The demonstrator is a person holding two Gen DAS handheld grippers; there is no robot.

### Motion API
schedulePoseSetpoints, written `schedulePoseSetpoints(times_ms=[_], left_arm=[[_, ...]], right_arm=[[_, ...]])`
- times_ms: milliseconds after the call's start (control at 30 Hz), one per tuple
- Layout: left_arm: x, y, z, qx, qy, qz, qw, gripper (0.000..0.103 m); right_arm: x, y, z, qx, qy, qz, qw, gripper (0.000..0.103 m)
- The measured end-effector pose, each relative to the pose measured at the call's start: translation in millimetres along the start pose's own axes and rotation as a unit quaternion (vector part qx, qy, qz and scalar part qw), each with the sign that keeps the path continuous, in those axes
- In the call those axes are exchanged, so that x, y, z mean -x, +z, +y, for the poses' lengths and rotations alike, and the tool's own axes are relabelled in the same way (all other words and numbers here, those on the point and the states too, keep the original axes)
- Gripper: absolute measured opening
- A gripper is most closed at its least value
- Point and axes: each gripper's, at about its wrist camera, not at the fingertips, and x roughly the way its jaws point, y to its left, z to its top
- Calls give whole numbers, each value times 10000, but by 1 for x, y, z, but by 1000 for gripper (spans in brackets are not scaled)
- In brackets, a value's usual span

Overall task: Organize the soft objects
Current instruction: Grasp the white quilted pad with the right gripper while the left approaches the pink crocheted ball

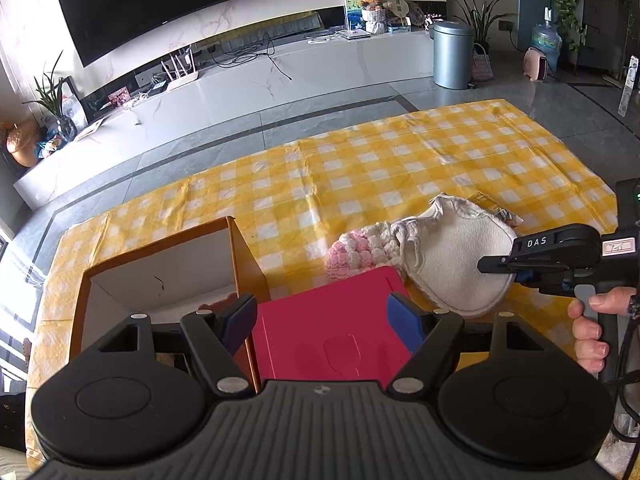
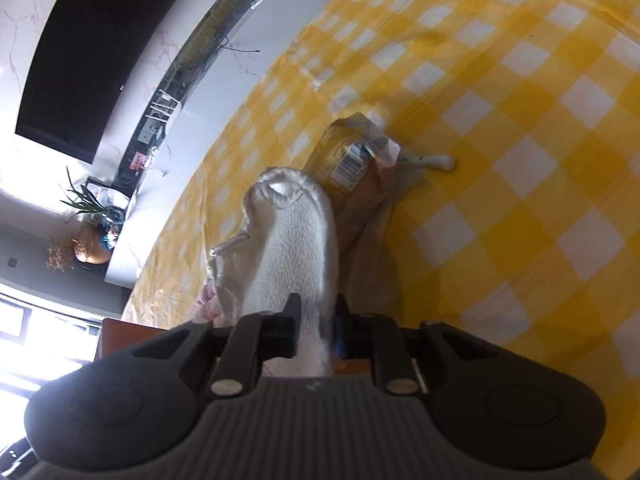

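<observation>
My left gripper (image 1: 322,316) is open above a red flat box lid (image 1: 332,328) beside an open orange cardboard box (image 1: 240,256). A white fleecy round pad (image 1: 452,264) lies on the yellow checked cloth, with a pink and white knitted piece (image 1: 356,252) next to it. My right gripper (image 1: 500,268) comes in from the right and is shut on the white pad's edge. In the right wrist view the gripper (image 2: 318,332) clamps the white pad (image 2: 288,240), tilted on its side. A plastic-wrapped packet (image 2: 348,156) lies behind it.
The table is covered by a yellow checked cloth (image 1: 400,160). A small white stick-like object (image 2: 436,162) lies beside the packet. Beyond the table are a grey floor, a white TV bench and a metal bin (image 1: 452,54).
</observation>
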Motion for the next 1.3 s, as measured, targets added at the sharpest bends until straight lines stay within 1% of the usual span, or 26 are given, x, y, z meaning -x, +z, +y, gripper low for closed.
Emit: schedulePoseSetpoints(times_ms=[100,167,200,300,400,467,533,600,667,767,800,867,900,933,1000,1067,1100,1200,1267,1300], left_arm=[[-1,-3,-3,27,24,-64,10000,88],[0,-1,-3,206,88,-162,9996,88],[1,0,-3,273,73,-209,9994,88],[1,7,-5,354,31,-314,9989,88],[-7,14,-10,258,100,-240,9993,88],[-15,19,-14,101,97,-156,9998,88],[-25,24,-19,-220,70,22,9997,88],[-35,31,-27,-587,97,188,9980,88],[-42,38,-34,-796,131,236,9965,88],[-57,52,-49,-1264,153,339,9913,88],[-63,58,-54,-1418,215,306,9892,88],[-77,68,-61,-1554,423,269,9866,88],[-86,73,-65,-1583,474,363,9856,88],[-96,78,-67,-1573,442,483,9854,88],[-114,82,-72,-1665,199,770,9828,89],[-136,79,-79,-2024,-242,1303,9703,91],[-148,75,-82,-2052,-282,1531,9663,91],[-179,68,-84,-1738,14,1883,9666,91],[-196,63,-85,-1631,268,2100,9636,91],[-204,62,-83,-1622,343,2191,9615,86]], right_arm=[[25,-5,6,147,518,-195,9984,8],[47,-8,11,245,698,-459,9962,6],[57,-10,13,276,705,-599,9953,6],[82,-15,26,632,455,-1041,9915,6],[93,-16,32,867,155,-1285,9878,6],[91,-14,30,847,107,-1234,9887,6],[87,-13,27,835,15,-1154,9898,6],[86,-16,27,939,-158,-1154,9887,6],[86,-17,28,1001,-260,-1187,9875,6],[87,-17,27,1024,-239,-1213,9870,6],[87,-17,26,1020,-199,-1218,9871,6],[82,-17,22,938,-194,-1113,9892,6],[79,-17,20,919,-206,-1066,9898,6],[77,-17,19,918,-231,-1025,9902,6],[73,-16,17,942,-250,-953,9907,6],[73,-16,16,940,-219,-920,9911,6],[72,-16,15,926,-197,-906,9914,6],[72,-15,14,866,-90,-896,9922,6],[72,-15,14,859,7,-872,9925,6],[71,-15,14,865,35,-849,9926,6]])
